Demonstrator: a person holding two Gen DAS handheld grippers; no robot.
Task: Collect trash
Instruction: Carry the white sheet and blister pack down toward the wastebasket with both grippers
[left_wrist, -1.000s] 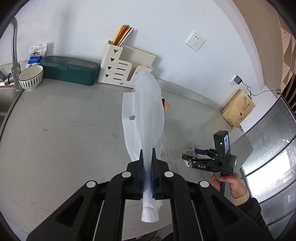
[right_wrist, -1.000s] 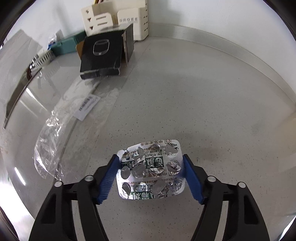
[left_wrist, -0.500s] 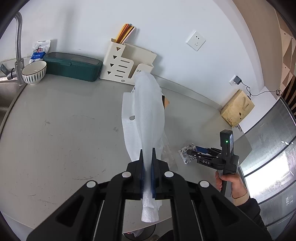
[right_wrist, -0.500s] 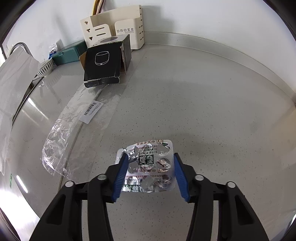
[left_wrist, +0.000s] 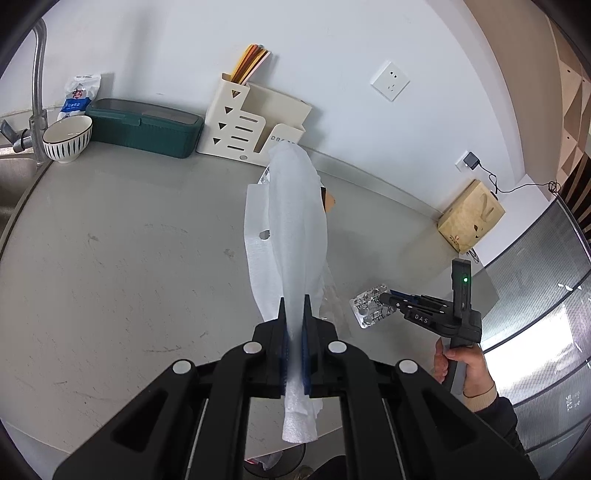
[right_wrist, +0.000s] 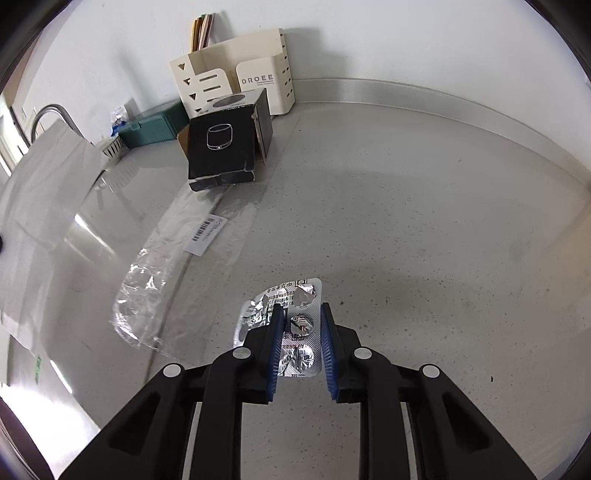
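My left gripper (left_wrist: 293, 306) is shut on a white foam sheet (left_wrist: 291, 221), which stands up out of the jaws and hides the counter behind it. The same sheet fills the left edge of the right wrist view (right_wrist: 40, 177). A silver blister pack (right_wrist: 299, 291) sits buckled between the blue pads of my right gripper (right_wrist: 299, 310), whose jaws are closing on it. In the left wrist view the right gripper (left_wrist: 384, 295) holds the blister pack (left_wrist: 369, 306) just above the grey counter (left_wrist: 110, 258), with a hand (left_wrist: 461, 365) on its handle.
A black box (right_wrist: 221, 147) lies on its side near a cream organizer (right_wrist: 258, 81). A clear plastic wrapper (right_wrist: 177, 266) with a barcode label lies left of the pack. A green container (left_wrist: 144, 127), a bowl (left_wrist: 67, 138), a faucet (left_wrist: 37, 92) and a wooden block (left_wrist: 471, 216) line the wall.
The right gripper's jaws have narrowed from wide apart to pressing the blister pack, which has buckled and come up off the counter a little. The left gripper still holds the foam sheet.
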